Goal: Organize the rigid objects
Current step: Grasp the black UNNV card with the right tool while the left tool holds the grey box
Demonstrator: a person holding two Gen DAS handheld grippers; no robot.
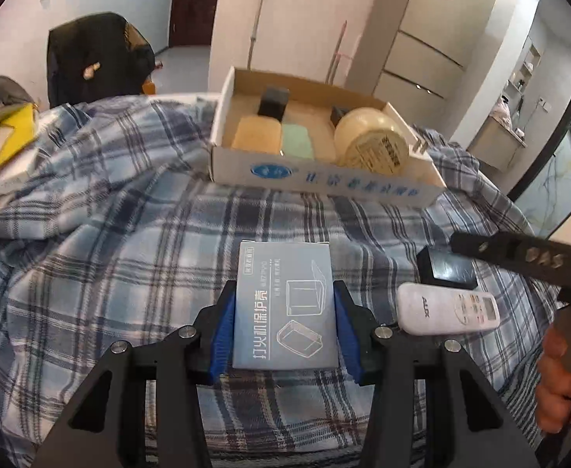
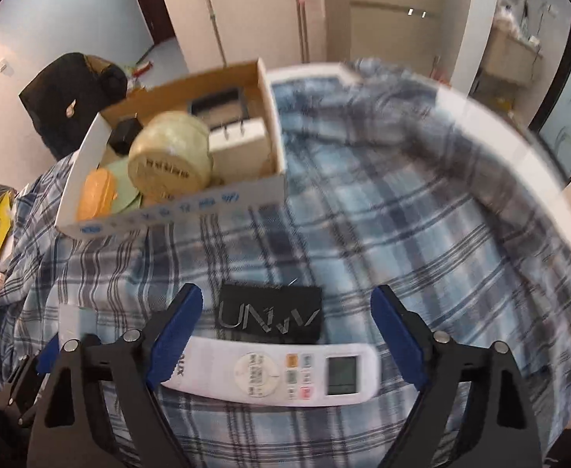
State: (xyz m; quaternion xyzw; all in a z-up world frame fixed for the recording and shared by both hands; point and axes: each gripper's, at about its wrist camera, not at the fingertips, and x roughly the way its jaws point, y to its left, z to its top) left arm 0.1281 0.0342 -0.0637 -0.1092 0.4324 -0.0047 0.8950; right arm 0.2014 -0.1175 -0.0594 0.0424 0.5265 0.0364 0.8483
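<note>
Plaid bedspread point(image 1: 129, 234) scene: left gripper point(image 1: 283, 325) jaws clamped on grey box point(image 1: 283, 304), right gripper point(image 2: 287, 335) jaws spread wide, empty, straddling white remote point(image 2: 277, 374).

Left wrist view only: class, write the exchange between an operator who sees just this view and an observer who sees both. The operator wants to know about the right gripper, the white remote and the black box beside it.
Operator: The right gripper reaches in over the white remote. Has it gripped it?
Observer: No. The gripper is open, and the remote lies crosswise between its fingers, with its screen end clear of the right finger.
Operator: The black box just shows glare here. Any marking?
Observer: Yes, its top reads UNV in grey letters.
</note>
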